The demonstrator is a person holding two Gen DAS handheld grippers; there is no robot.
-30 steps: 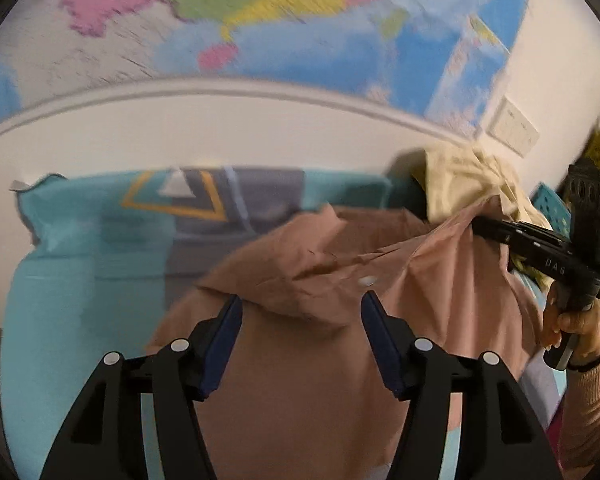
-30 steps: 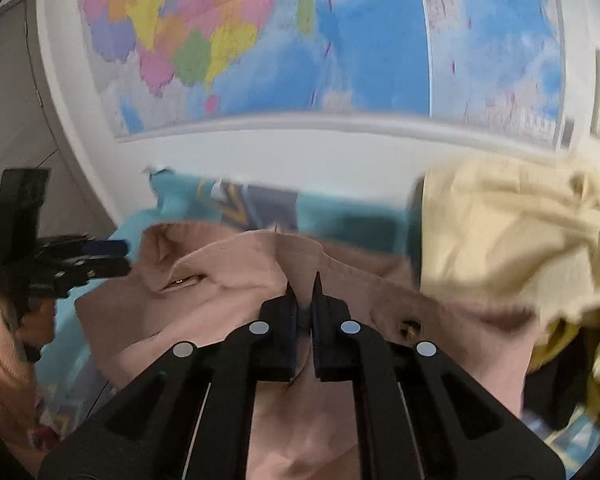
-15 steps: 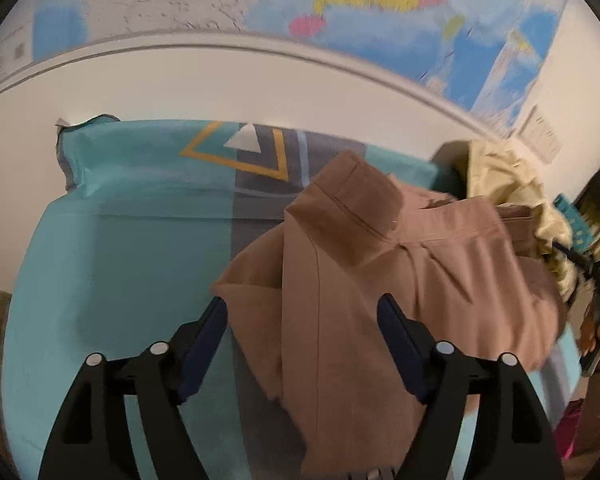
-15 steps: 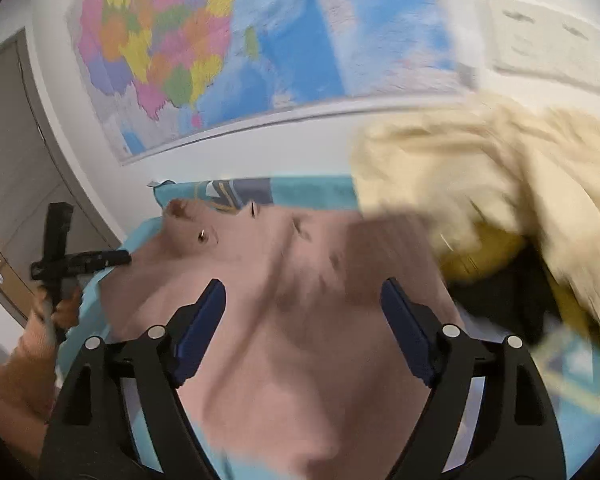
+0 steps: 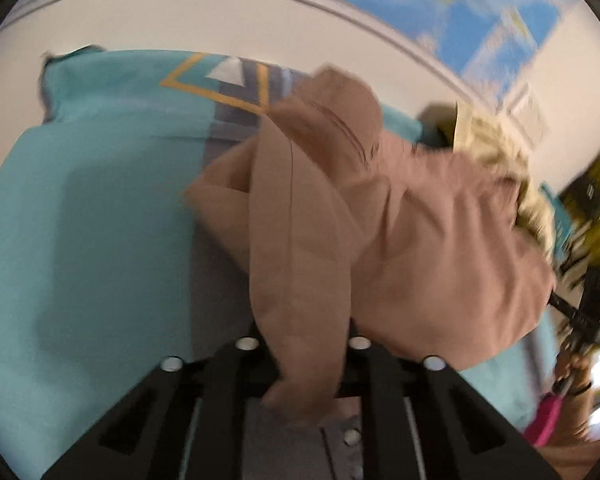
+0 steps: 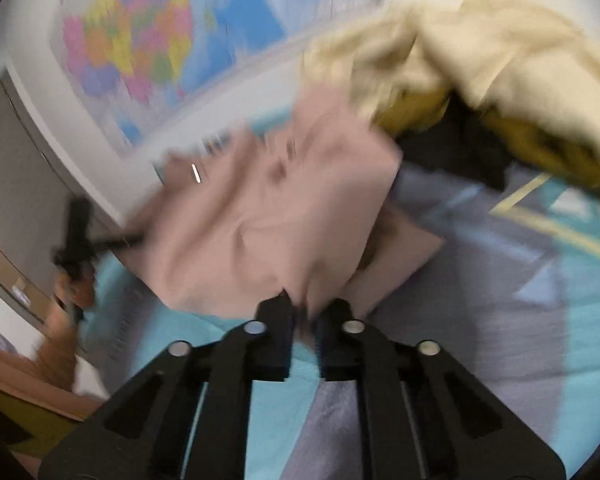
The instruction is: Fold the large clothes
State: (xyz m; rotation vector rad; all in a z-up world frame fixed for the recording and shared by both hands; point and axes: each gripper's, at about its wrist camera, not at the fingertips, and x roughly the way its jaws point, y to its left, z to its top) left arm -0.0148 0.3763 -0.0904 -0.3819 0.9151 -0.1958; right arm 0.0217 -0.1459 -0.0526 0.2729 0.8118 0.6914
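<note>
Presently on view, both pictures smeared by motion:

Item: pink-brown garment [image 5: 400,216], large, rumpled, spread over a teal and grey bedcover [image 5: 80,208]. One long fold of it hangs down between the fingers of the left gripper [image 5: 304,344] and covers their tips; the fingers are drawn in narrow on that fold, so they appear to be clamping it.

Item: right gripper [image 6: 306,316], fingers close together with a bunched edge of the same garment [image 6: 268,216] pinched between them. The rest of the cloth rises ahead of the fingertips and off to their left.

Item: heap of cream and mustard clothing [image 6: 480,64], ahead and to the right of the right fingers, touching the garment's far edge.

Item: coloured wall map [image 6: 148,40], beyond the fingers, above the bed.

Item: bedcover pattern, a yellow-outlined triangle [image 5: 220,80], beyond the left fingers.
</note>
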